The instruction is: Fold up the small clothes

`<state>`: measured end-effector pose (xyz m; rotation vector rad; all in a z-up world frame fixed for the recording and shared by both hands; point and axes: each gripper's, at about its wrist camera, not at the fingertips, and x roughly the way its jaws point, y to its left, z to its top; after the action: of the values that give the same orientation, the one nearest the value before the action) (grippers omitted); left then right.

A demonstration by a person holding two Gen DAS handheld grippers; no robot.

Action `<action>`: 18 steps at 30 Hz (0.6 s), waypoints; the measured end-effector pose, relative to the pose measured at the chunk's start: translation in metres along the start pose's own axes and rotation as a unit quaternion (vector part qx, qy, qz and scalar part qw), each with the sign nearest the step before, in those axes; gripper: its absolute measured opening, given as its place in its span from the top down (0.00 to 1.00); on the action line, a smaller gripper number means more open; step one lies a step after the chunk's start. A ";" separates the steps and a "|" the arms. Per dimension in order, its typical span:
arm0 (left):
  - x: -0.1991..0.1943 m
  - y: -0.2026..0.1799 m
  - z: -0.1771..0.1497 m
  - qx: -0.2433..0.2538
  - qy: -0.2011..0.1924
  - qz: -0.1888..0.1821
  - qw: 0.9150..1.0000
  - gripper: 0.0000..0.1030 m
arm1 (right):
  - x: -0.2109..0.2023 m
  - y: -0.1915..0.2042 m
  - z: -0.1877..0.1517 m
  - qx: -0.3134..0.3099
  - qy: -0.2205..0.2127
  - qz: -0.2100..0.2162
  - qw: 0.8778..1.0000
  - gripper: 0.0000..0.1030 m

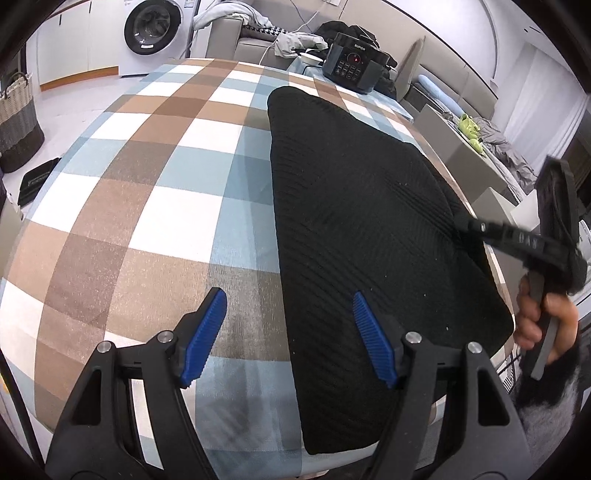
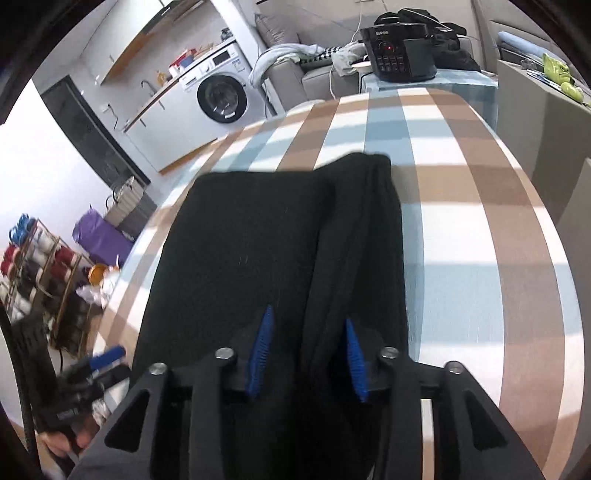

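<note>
A black ribbed knit garment [image 1: 362, 206] lies folded on the checked tablecloth [image 1: 147, 184], toward the table's right side. My left gripper [image 1: 288, 293] hovers open over the garment's near left edge, one blue pad over bare cloth, the other over the knit. In the right wrist view the garment [image 2: 240, 240] shows a doubled layer along its right side. My right gripper [image 2: 308, 315] stands above it with its jaws apart and the pads not pressing the fabric. The right gripper's fingers [image 1: 469, 225] also reach in over the garment's right edge, held by a hand [image 1: 543, 325].
A black electric cooker [image 1: 354, 66] stands at the table's far end. Beyond are a washing machine [image 1: 151, 33], a sofa with clothes, and a woven basket [image 1: 16, 122] on the floor. A shoe rack [image 2: 37, 266] stands left of the table [image 2: 461, 221].
</note>
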<state>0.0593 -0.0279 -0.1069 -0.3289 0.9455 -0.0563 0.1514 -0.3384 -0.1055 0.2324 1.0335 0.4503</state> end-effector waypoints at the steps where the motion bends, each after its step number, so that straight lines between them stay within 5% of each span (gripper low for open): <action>1: 0.001 0.001 0.002 0.000 0.000 0.001 1.000 0.34 | 0.002 -0.001 0.007 0.003 -0.001 0.001 1.000 0.59; 7: 0.008 0.003 0.014 -0.001 -0.001 0.004 1.000 0.34 | 0.037 -0.008 0.050 0.011 0.002 0.008 1.000 0.62; 10: 0.012 0.003 0.021 -0.002 -0.001 0.006 1.000 0.34 | 0.048 -0.005 0.058 -0.007 0.001 0.001 1.000 0.90; 11: 0.013 0.003 0.023 -0.002 -0.002 0.006 1.000 0.34 | 0.045 -0.001 0.059 -0.020 -0.008 -0.002 1.000 0.92; 14: 0.015 0.004 0.029 -0.003 -0.003 0.005 1.000 0.34 | 0.020 0.015 0.057 -0.067 -0.066 -0.018 0.995 0.93; 18: 0.019 0.001 0.033 -0.001 -0.001 0.004 1.000 0.34 | 0.029 0.001 0.059 -0.056 -0.059 -0.071 0.994 0.94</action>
<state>0.0964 -0.0224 -0.1045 -0.3277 0.9444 -0.0475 0.2148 -0.3228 -0.0980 0.0842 0.9005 0.3599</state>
